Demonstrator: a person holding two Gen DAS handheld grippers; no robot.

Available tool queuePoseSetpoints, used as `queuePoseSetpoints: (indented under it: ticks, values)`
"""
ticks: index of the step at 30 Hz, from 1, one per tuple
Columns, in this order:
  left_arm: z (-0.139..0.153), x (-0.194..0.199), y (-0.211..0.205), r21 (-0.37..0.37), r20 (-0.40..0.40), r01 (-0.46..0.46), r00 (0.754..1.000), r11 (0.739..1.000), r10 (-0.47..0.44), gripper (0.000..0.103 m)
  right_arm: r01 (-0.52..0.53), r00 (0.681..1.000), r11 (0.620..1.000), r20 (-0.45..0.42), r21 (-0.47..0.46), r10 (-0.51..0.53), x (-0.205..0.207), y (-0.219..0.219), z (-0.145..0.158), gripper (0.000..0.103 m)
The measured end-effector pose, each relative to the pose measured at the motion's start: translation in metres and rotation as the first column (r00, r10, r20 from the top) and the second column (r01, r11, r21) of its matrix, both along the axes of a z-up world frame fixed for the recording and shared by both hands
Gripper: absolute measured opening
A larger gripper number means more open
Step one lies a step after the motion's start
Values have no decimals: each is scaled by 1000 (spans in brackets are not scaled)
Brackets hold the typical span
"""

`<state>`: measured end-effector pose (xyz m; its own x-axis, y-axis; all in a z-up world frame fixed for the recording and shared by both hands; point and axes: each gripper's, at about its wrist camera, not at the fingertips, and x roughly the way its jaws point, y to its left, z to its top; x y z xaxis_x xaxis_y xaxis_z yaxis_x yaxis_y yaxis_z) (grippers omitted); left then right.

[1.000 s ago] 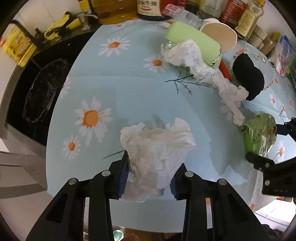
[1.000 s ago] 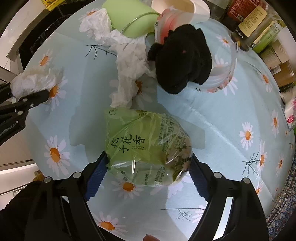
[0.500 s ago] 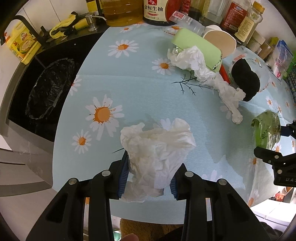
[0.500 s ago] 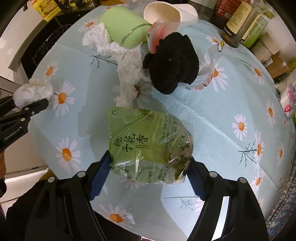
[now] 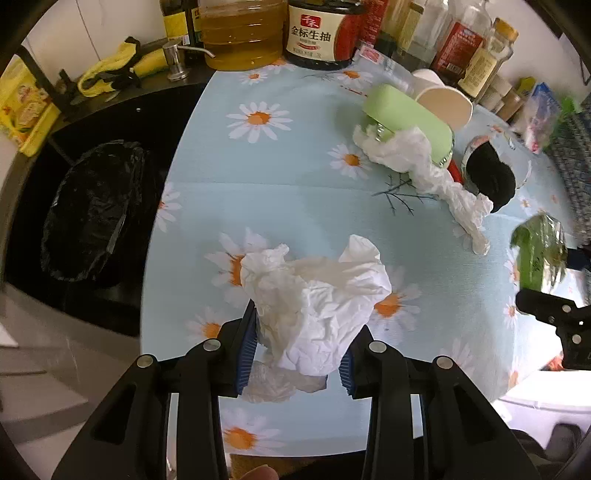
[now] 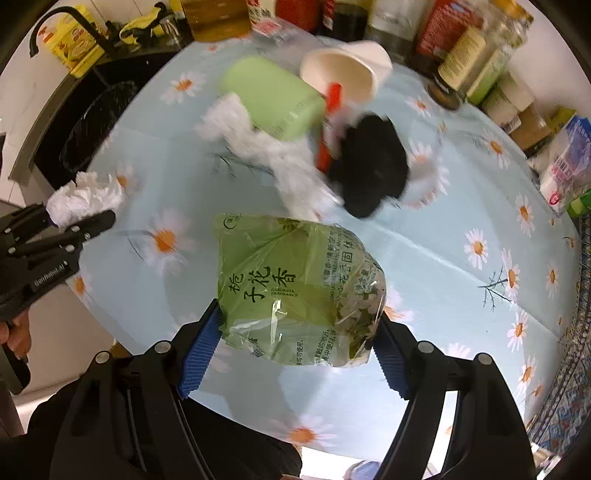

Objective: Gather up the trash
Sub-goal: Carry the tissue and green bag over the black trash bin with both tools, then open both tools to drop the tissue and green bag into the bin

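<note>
Crumpled tissue (image 5: 314,295) pinched in left hand-held gripper (image 5: 295,354); green wrapper (image 6: 299,288) clamped in right (image 6: 291,354).

A home kitchen: oil jug (image 5: 240,33), soy-sauce bottle (image 5: 319,33) and spice jars (image 5: 480,62) crowd a daisy-print tablecloth (image 5: 295,177) beside a sink (image 5: 92,206).

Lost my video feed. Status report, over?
Left gripper clamped on crumpled tissue. Right gripper clamped on green plastic packet. More tissue on table. Bin at table's edge, unobstructed.
</note>
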<state>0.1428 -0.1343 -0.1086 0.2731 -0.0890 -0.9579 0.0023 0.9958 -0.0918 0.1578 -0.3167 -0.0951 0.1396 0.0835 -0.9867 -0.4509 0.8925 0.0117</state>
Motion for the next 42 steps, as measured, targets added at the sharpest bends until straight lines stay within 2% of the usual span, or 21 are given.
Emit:
queuePoseSetpoints:
  ticks: [5,9,17,23,32,42]
  values:
    - [15,3,52,-2,37,58,998,998,-58,36,53,998,999,16,2,-53,4,66,7,76]
    - [24,5,105,-22,47,74,996,997,-73,36,47,999,999,16,21,-48,5,124,10,76]
    - [34,16,215,7,58,44,997,999,-44,36,31,999,998,23,50,-33,15,238,10,76]
    - [25,30,281,23,35,11,999,1000,-12,36,24,999,997,27,77,-27,34,305,10,76]
    - [9,41,340,-1,12,-18,1000,1000,18,36,-17,1000,995,-5,100,17,58,383,1,76]
    - [0,68,363,-34,1,-9,1000,999,9,36,-26,999,991,-22,128,29,83,419,0,76]
